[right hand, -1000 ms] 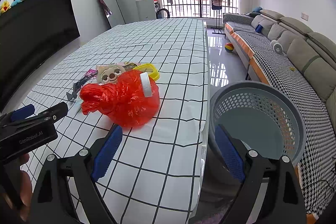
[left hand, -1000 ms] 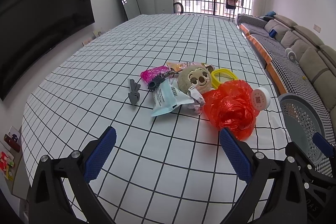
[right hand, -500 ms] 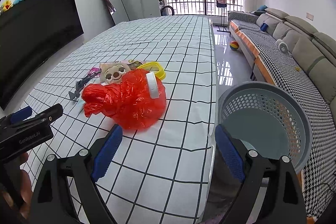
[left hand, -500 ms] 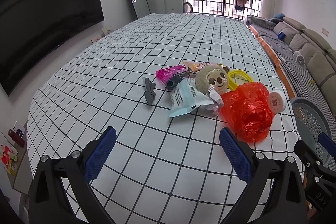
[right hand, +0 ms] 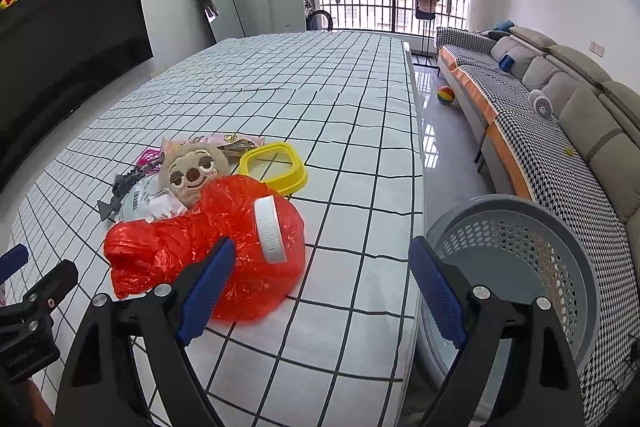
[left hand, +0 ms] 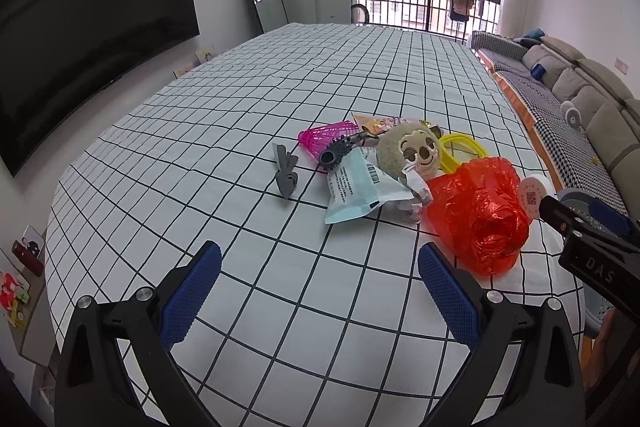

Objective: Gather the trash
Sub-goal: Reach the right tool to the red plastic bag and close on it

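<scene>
A crumpled red plastic bag lies on the checked table, also in the left wrist view. A white lid rests against it. Behind it lie a pale blue packet, a plush toy, a pink basket, a dark comb, a grey tool and a yellow frame. My left gripper is open and empty above the table's near part. My right gripper is open and empty, its left finger just in front of the red bag.
A grey perforated basket stands on the floor beside the table's right edge. A sofa runs along the right wall. A dark TV hangs on the left wall. A ball lies on the floor.
My right gripper has moved forward and closer to the red bag. My left gripper has shifted left, so the pile sits further right in its view. Both stay open.
</scene>
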